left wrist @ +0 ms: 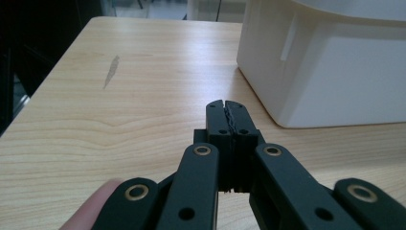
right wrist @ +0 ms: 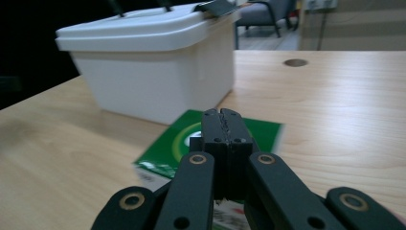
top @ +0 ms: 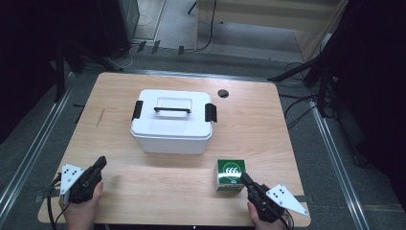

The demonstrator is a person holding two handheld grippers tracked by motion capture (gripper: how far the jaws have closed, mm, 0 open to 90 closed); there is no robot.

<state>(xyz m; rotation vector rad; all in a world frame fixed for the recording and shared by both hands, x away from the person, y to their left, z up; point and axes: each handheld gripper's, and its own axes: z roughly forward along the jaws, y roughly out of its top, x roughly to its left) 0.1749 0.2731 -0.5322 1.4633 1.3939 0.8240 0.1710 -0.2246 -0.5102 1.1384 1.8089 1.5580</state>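
Note:
A white lidded storage box (top: 171, 121) with a black handle and black side latches stands mid-table. In front of it to the right sits a small green carton (top: 230, 174). My left gripper (top: 100, 162) rests near the table's front left edge, its jaws pressed together with nothing between them; its own view shows the shut jaws (left wrist: 225, 106) pointing past the box's corner (left wrist: 330, 72). My right gripper (top: 245, 178) is at the front right, jaws shut and empty, its tips just over the green carton (right wrist: 191, 139). The white box (right wrist: 153, 62) rises behind the carton.
A dark round grommet hole (top: 223, 93) lies at the table's back right. A grey scuff (left wrist: 111, 72) marks the wood at the left. The wooden table (top: 287, 143) ends close behind both hands. Cables and dark stands surround the table on the floor.

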